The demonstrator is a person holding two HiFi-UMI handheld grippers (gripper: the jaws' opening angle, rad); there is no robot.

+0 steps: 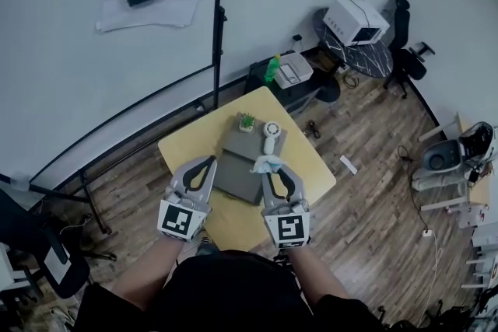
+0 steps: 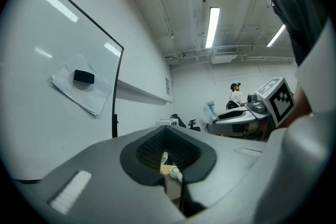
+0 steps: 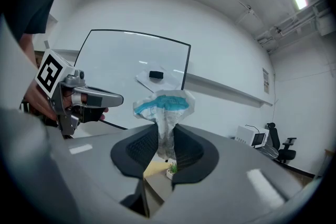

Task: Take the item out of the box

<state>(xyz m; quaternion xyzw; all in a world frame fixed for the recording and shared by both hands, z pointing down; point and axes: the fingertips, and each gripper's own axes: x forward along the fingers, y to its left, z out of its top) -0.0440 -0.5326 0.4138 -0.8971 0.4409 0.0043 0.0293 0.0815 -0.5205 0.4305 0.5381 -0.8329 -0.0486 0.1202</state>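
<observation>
Right gripper view: right gripper [image 3: 167, 145] clamped on crumpled white-blue packet [image 3: 164, 103], over grey box [image 1: 237, 176] on yellow table [image 1: 313, 167]. Left gripper [image 2: 169, 153] jaws together, empty.

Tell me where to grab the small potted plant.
Probably the pot, below the leaves. It stands upright with the greenery on top, so come in level from the side, fingers either side of the pot, rather than from above.
</observation>
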